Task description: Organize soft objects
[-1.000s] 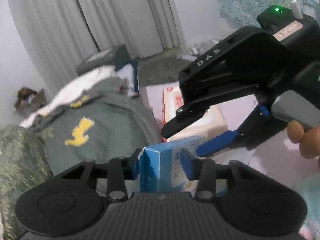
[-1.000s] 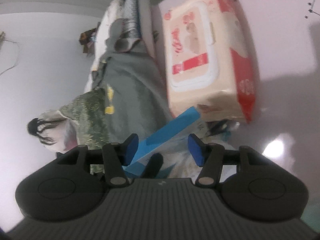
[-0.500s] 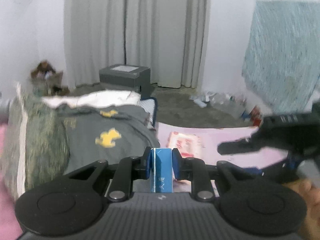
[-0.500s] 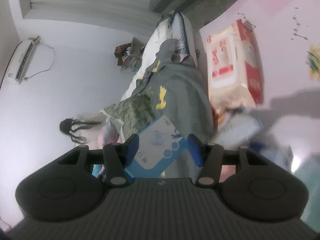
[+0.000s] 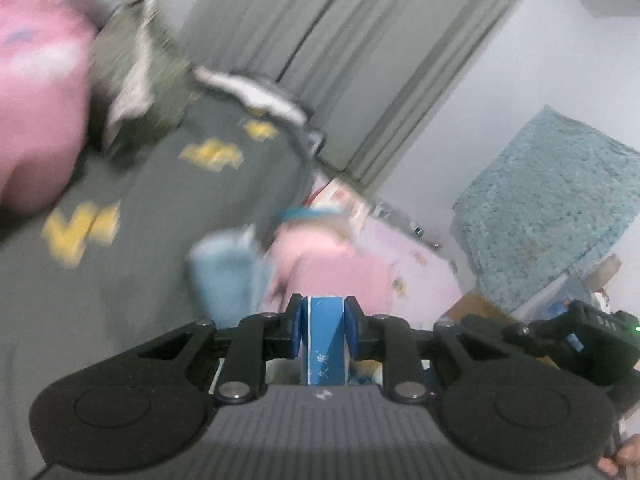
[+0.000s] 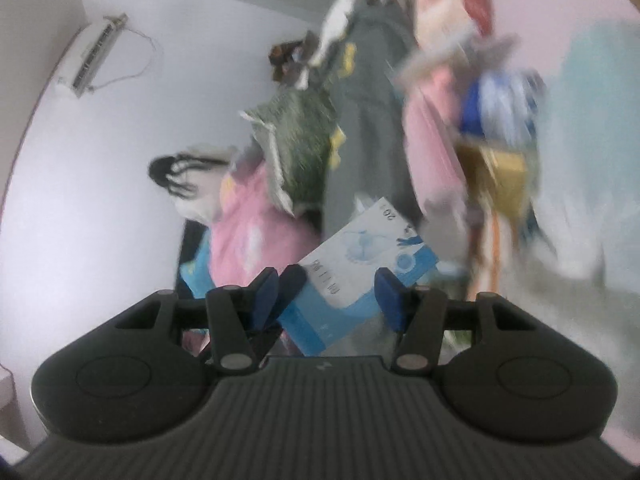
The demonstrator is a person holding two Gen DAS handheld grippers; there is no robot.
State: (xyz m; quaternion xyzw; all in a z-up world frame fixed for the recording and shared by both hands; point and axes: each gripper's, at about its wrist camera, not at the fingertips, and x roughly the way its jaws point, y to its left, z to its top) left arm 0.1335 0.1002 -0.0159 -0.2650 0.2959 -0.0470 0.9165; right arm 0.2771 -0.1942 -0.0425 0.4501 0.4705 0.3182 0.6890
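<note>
Left claw (image 5: 323, 330) pinches blue box (image 5: 323, 346); clothes pile (image 5: 168, 184) blurred.

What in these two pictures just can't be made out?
- Left wrist view: the clothes pile is motion-smeared; its yellow marks are unreadable.
- Left tool covers the blue box's sides.
- Right wrist view: the right tool looks open, and everything right of the box is blurred.

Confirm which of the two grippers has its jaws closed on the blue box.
The left gripper: its jaws press both sides of the blue box. The right gripper is open; the box only shows between its spread jaws.
</note>
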